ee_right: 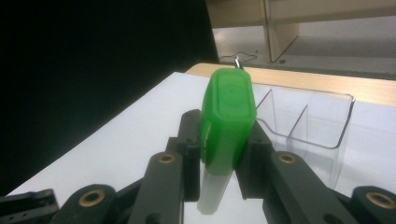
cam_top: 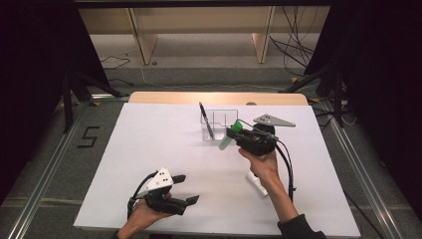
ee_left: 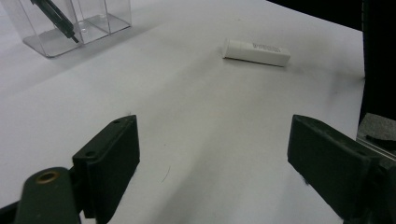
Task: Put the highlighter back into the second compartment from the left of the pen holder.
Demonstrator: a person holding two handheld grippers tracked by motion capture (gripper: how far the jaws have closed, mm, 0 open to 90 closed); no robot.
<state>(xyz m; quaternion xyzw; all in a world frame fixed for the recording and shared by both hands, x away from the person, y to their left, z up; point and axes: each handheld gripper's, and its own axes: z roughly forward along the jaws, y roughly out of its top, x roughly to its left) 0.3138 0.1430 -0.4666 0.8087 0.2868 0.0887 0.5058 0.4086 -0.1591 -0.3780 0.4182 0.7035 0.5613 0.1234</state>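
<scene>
My right gripper point(cam_top: 233, 131) is shut on a green-capped white marker point(ee_right: 227, 122), held above the table just right of a clear plastic organizer point(cam_top: 219, 119). The marker point(cam_top: 230, 134) tilts, its green cap up toward the organizer. A black pen point(cam_top: 206, 121) leans in the organizer's left compartment. In the right gripper view the organizer point(ee_right: 322, 122) lies just beyond the cap. My left gripper point(cam_top: 185, 189) rests open near the table's front edge, its jaws wide apart over bare white surface point(ee_left: 210, 140). A white tube point(ee_left: 256, 52) lies ahead of it.
The white tube point(cam_top: 257, 182) lies on the table under the person's right forearm. The white table point(cam_top: 149, 149) has free room at left and centre. Beyond the far edge stand wooden shelving and cables; dark tripod legs flank the table.
</scene>
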